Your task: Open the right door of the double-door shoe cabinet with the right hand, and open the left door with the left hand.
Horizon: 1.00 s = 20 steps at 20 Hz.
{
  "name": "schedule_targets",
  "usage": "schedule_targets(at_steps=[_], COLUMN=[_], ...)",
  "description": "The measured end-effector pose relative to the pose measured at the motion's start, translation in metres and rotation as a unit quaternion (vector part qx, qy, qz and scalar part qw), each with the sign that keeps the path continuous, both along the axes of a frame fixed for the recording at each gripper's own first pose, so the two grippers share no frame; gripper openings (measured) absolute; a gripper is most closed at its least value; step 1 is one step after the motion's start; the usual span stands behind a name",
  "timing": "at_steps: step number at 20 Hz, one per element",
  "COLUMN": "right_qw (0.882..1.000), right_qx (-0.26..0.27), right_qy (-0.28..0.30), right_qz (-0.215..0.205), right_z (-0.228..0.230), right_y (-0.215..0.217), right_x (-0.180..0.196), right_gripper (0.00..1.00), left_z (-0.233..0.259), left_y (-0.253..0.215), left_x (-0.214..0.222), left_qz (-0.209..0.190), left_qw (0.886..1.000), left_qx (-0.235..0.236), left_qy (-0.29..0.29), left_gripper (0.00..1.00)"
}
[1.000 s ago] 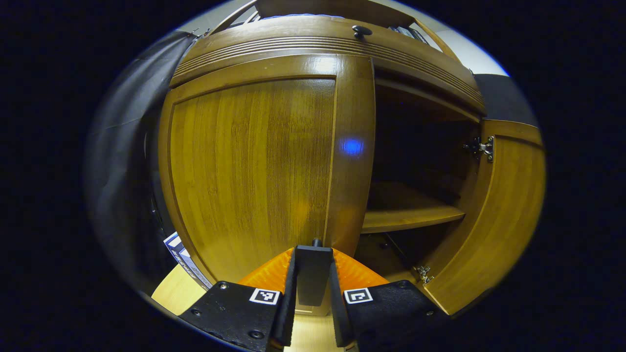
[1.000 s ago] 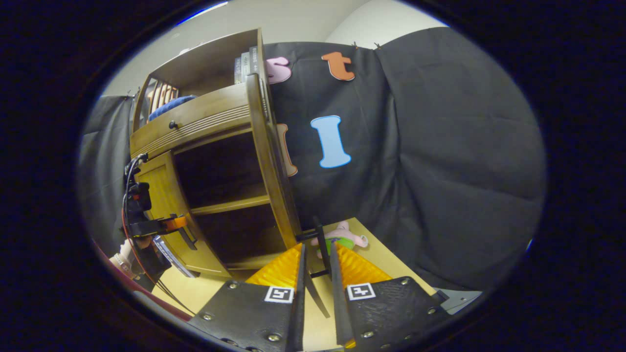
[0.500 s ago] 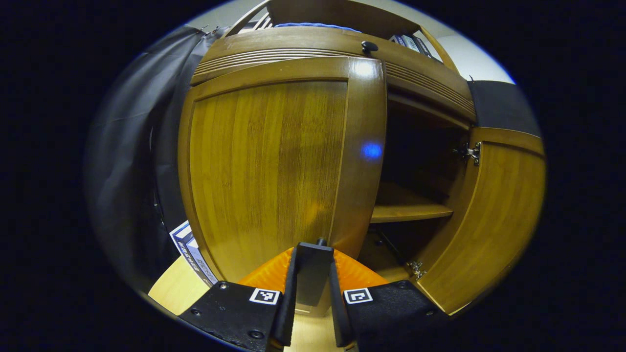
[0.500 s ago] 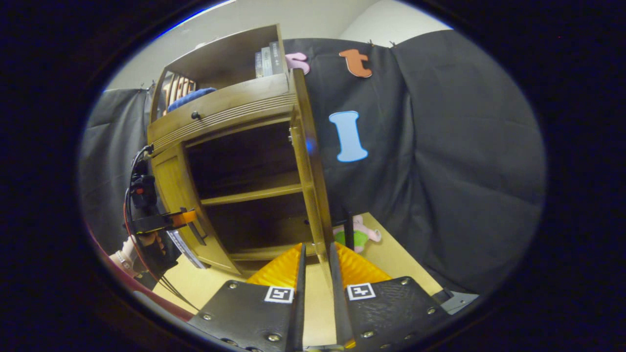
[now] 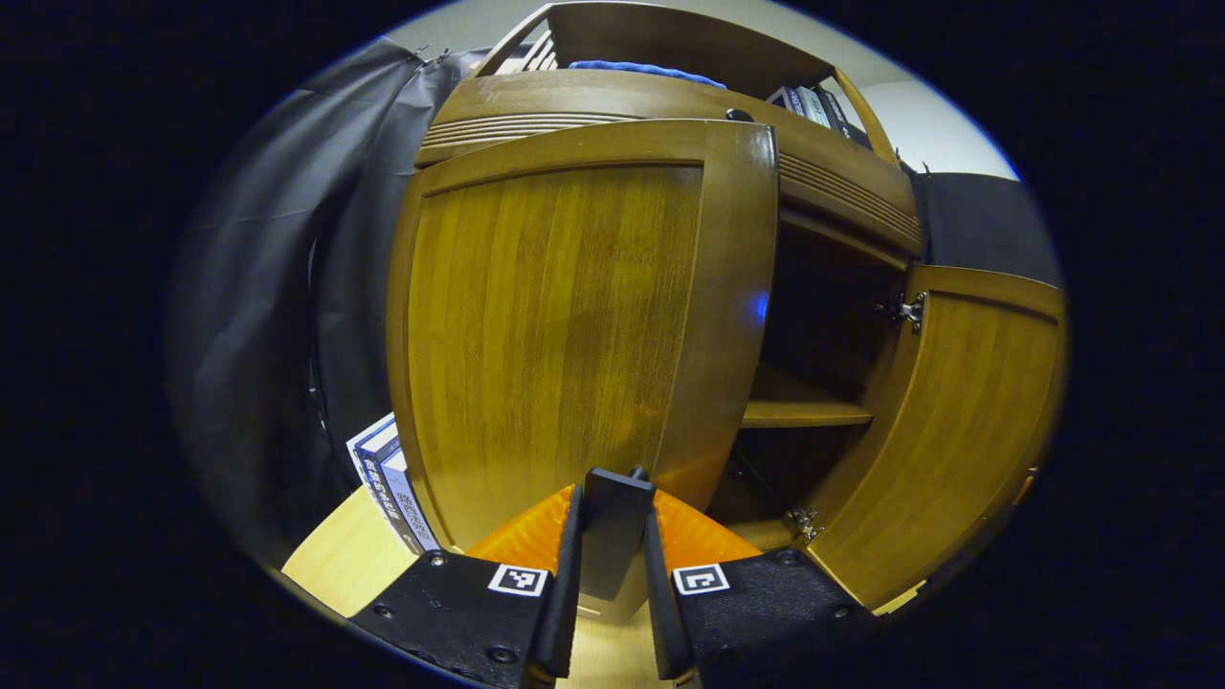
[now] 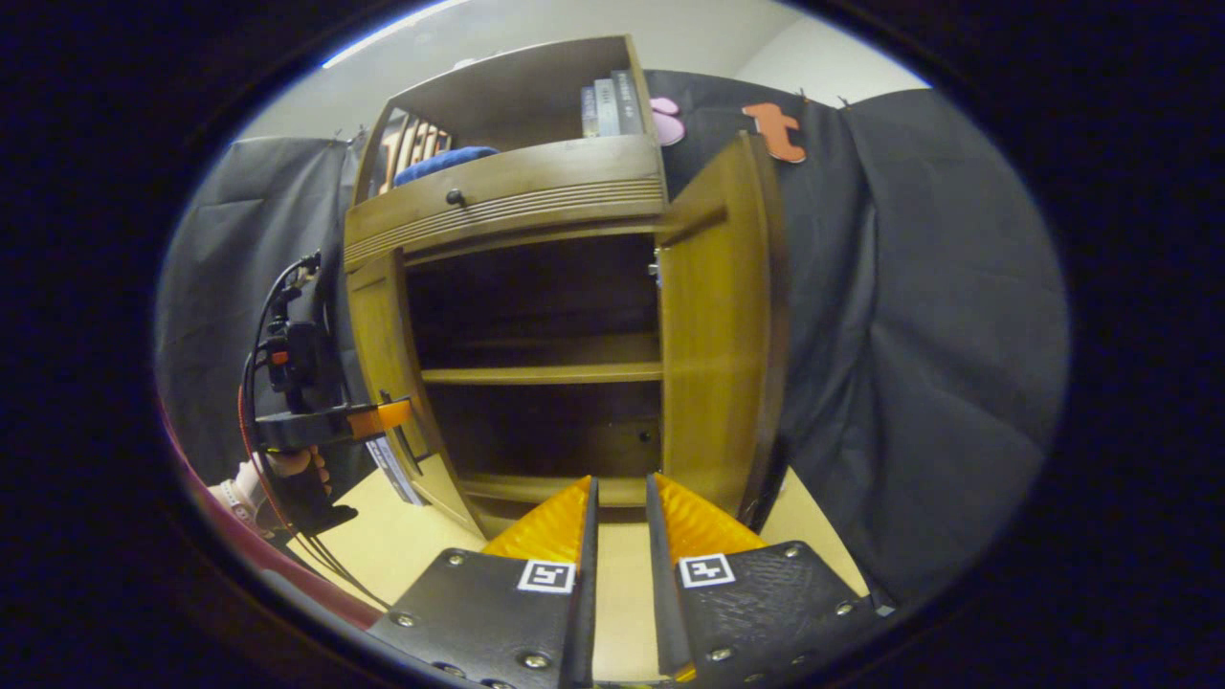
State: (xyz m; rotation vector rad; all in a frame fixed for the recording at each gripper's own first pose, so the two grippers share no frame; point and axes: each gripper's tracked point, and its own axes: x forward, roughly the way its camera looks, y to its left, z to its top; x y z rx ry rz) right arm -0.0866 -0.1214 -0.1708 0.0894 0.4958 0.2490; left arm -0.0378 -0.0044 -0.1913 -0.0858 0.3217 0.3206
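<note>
The shoe cabinet point(image 6: 507, 206) stands straight ahead of your right tongs point(image 6: 617, 498), on the surface point(image 6: 402, 536). Its right door point(image 6: 718, 325) is swung wide, just beyond those tongs, which are nearly closed on nothing. Its left door point(image 5: 574, 316) is partly open; your left tongs point(image 5: 612, 522) are clenched on its dark handle point(image 5: 612, 531).

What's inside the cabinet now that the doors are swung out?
In the right gripper view the cabinet holds one shelf with nothing visible on it. The spaces above and below it are dark, so small items at the back can't be ruled out. The left door hides part from the left gripper view.
</note>
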Motion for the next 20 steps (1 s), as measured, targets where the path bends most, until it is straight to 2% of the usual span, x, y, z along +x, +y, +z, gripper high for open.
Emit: schedule_targets(at_steps=[10,11,17,20], right_qw=[0.997,0.996,0.993,0.990], right_qx=[0.009,0.013,0.033,0.035], right_qy=[0.007,0.007,0.013,0.029], right_qz=[0.077,0.084,0.117,0.133], right_z=[-0.009,-0.009,-0.015,-0.024], right_y=[0.057,0.062,0.093,0.104], right_x=[0.000,0.001,0.004,0.003], right_gripper=[0.25,0.25,0.25,0.25], left_z=[0.009,0.009,0.012,0.014], left_y=[0.007,0.008,0.014,0.016], left_x=[-0.039,-0.042,-0.060,-0.064], left_qz=[-0.004,-0.006,-0.030,-0.043], left_qw=[1.000,1.000,0.999,0.999], left_qx=[-0.022,-0.023,-0.034,-0.027], left_qy=[-0.013,-0.014,-0.018,-0.014], left_gripper=[0.34,0.31,0.34,0.31])
